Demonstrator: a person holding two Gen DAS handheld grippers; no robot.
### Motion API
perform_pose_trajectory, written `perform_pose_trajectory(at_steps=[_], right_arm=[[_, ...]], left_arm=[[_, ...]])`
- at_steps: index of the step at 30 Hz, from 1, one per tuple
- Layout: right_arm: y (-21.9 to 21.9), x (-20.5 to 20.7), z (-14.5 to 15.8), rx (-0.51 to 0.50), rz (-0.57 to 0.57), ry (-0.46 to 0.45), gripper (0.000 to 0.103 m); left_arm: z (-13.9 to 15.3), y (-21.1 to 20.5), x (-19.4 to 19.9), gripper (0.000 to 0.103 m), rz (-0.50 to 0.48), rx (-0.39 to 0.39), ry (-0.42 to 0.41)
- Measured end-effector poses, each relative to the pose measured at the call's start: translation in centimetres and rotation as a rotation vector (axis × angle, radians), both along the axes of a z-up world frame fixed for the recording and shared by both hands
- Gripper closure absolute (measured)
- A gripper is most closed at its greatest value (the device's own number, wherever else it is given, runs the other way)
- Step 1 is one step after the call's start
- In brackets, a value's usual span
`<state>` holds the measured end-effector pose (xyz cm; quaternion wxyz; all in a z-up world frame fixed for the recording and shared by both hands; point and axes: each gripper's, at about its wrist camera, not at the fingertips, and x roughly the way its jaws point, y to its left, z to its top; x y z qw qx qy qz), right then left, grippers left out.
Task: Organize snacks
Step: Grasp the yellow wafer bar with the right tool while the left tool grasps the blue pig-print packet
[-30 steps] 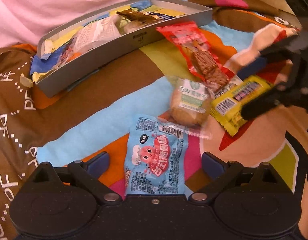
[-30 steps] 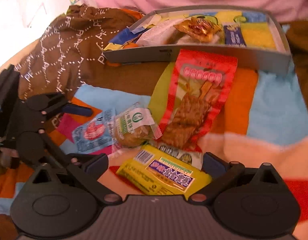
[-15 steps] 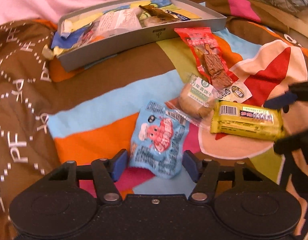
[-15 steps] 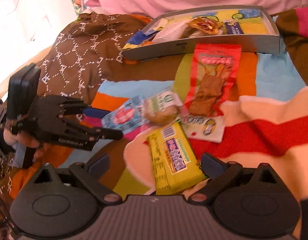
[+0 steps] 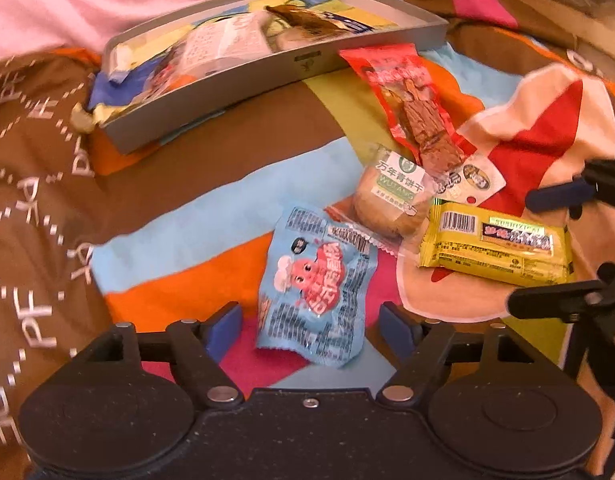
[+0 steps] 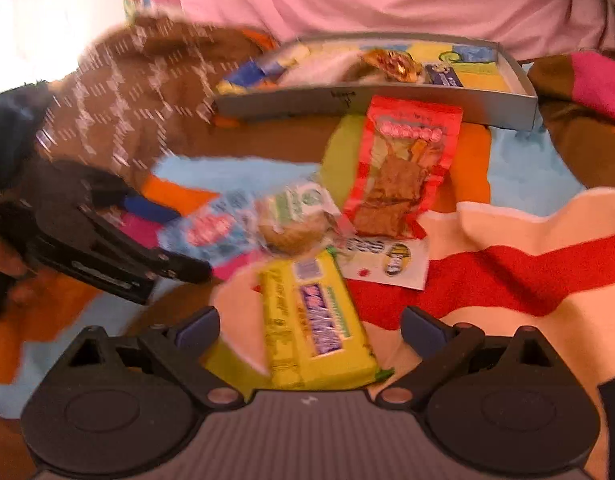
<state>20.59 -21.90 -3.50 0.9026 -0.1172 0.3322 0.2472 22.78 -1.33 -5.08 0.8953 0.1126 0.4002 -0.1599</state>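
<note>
Both sets of tongs have slid in closer over the last half second: the left tongs (image 5: pixel 309 322) now straddle the lower end of the blue snack packet (image 5: pixel 317 288), and the right tongs (image 6: pixel 309 330) have the yellow bar (image 6: pixel 313 320) running up between their spread fingers. Neither pair has closed yet; both stand wide, with clear gaps either side of the wrapper.

Snacks sit centre frame on the patterned blanket (image 5: pixel 179 240): a round biscuit pack (image 5: pixel 391 204) overlapping the blue packet's upper corner, a red jerky pouch (image 5: pixel 411 108) above it, a small white sachet (image 6: pixel 387 260) tucked under the pouch. The grey tray (image 5: pixel 235 80), upper middle, already holds several wrappers.

To do this well, I'd say each tong wants to push a touch further so the pads meet the packet's body, not its crimped edge, then squeeze gently. The blue packet's corner lies under the biscuit pack, so lifting straight up and slowly should keep that neighbour from dragging along.
</note>
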Motion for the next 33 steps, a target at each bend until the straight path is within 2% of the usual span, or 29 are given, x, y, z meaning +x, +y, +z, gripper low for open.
perform_pose_trajectory(at_steps=[4,10,15,18,24,29,33], right_arm=[[1.5,-0.6,-0.7,-0.116,0.018,-0.067,0.007],[2.0,-0.9,-1.2,-0.165,0.015,-0.105,0.009],[1.6,-0.5,-1.3,-0.133,0.016,-0.085,0.019],[1.5,-0.5,-1.3,-0.130,0.020,-0.079,0.024],[1.7,-0.7,-1.1,-0.131,0.020,-0.068,0.039],[1.8,-0.9,-0.7,-0.123,0.011,-0.045,0.046],[1.5,-1.2,-0.3,-0.090,0.002,0.000,0.049]], left_arm=[[-0.3,-1.2,0.4,0.021,-0.027,0.073,-0.038],[-0.6,-2.1,0.7,0.021,-0.013,0.117,-0.083],[-0.5,-3.0,0.1,0.038,-0.058,0.166,-0.121],[-0.3,-3.2,0.0,0.040,-0.052,0.179,-0.110],[0.4,-2.2,0.2,0.041,0.036,0.106,-0.027],[0.7,0.0,-0.9,0.041,0.174,-0.052,0.099],[0.8,1.0,-2.7,0.041,0.218,-0.124,0.151]])
